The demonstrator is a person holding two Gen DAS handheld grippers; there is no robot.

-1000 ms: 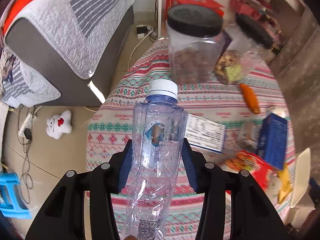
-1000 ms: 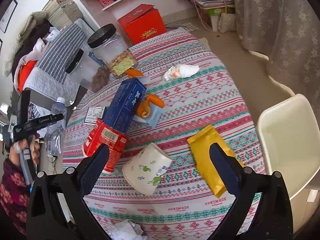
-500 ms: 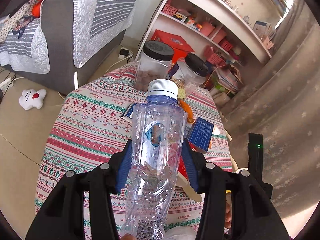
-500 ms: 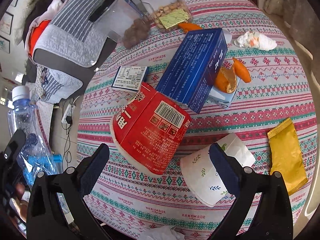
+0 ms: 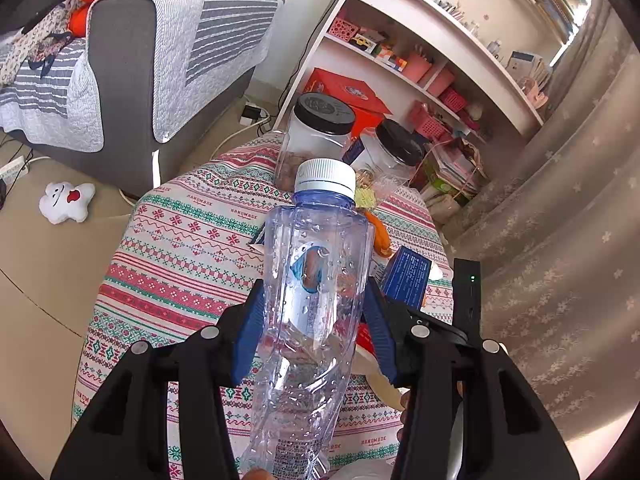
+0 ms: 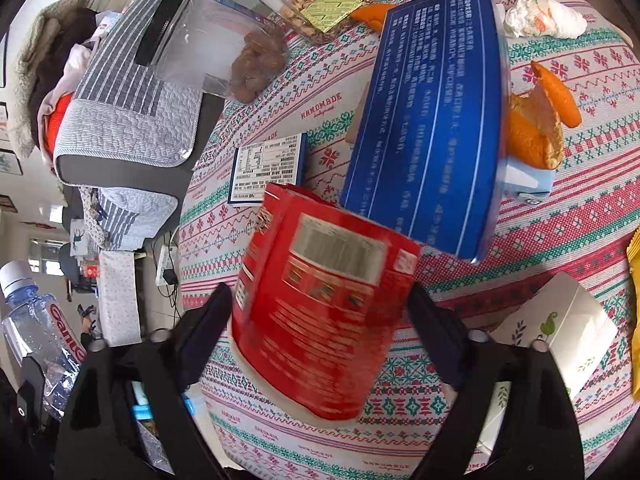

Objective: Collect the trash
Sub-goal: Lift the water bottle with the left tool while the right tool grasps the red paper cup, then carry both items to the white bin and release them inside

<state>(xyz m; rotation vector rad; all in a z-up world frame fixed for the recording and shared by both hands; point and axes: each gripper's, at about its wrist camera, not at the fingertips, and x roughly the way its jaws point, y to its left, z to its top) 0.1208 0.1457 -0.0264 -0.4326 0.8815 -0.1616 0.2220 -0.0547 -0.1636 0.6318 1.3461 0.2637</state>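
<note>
A clear plastic water bottle [image 5: 316,248] with a white cap stands upright between the blue pads of my left gripper [image 5: 314,288], which is shut on it; the same bottle [image 6: 32,320] shows at the left edge of the right wrist view. My right gripper [image 6: 320,292] points down at a red paper noodle cup [image 6: 324,320] lying on its side on the patterned tablecloth [image 6: 520,232]. Its jaws are closing with the cup between them, the fingers right at the cup's two sides.
Around the red cup lie a blue box [image 6: 428,120], a white paper cup [image 6: 560,332], orange peel [image 6: 536,132], a crumpled tissue [image 6: 544,20], a yellow packet [image 6: 634,312] and a small label card [image 6: 268,168]. Two black-lidded jars [image 5: 320,136] stand at the table's far edge.
The right gripper has sunk toward the table and over the red cup, and its jaws have narrowed. The left gripper lifted the bottle up and away and swung its view toward the shelves.
</note>
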